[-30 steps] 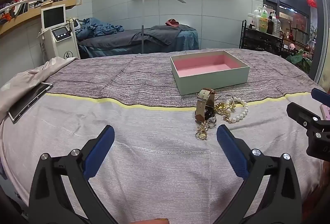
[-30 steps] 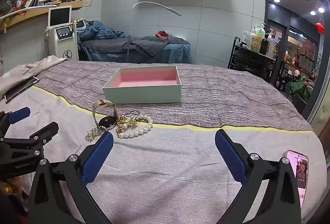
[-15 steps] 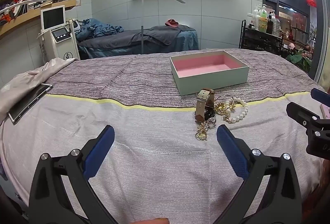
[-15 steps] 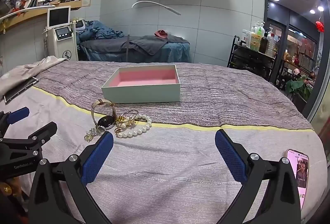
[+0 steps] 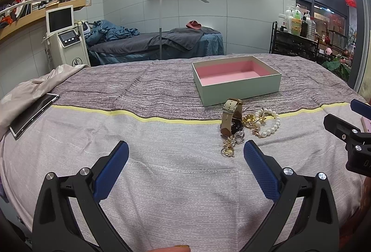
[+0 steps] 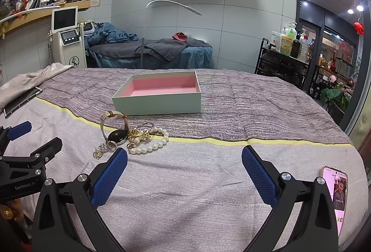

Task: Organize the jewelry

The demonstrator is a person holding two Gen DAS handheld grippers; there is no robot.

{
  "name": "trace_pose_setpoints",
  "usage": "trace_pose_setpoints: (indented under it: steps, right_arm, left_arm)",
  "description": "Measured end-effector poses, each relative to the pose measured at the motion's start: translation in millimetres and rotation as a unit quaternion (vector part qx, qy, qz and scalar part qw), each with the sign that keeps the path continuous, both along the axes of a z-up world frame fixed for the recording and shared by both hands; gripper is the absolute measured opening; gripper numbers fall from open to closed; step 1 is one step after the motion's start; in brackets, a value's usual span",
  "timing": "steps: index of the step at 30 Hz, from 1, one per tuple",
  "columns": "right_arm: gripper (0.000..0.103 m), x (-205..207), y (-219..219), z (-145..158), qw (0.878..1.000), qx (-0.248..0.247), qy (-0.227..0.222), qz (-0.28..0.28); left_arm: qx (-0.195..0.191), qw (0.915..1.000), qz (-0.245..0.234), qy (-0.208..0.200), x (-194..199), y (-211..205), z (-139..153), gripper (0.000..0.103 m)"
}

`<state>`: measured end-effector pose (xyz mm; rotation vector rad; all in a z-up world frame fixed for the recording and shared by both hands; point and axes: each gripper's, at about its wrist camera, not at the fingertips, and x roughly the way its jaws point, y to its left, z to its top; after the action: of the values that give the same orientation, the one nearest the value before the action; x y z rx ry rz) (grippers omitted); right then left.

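gleaming round pearl bracelet (image 6: 148, 144) beside rectangular pink-lined box (image 6: 160, 102).

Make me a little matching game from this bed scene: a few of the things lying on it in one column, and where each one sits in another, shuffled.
Things:
1. box
2. watch
3. phone
4. tablet

Places:
A. far right edge of the bed, screen lit
B. in the jewelry pile, beside the pearl bracelet
C. far left, partly on a crumpled sheet
D. on the darker purple band, behind the jewelry, open and empty

Pairs: 1-D, 2-B, 3-A, 4-C
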<state>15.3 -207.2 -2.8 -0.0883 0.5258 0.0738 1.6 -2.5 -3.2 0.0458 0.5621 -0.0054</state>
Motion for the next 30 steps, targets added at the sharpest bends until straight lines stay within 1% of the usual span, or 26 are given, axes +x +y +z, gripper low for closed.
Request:
trace_pose_setpoints:
  steps: [30]
  right_arm:
    - [0.097,2.1,-2.1,-2.7,1.000,0.003,0.008,-0.002]
  left_arm:
    - [0.004,1.0000,0.001,0.003,2.0,-2.6,-3.8,0.098]
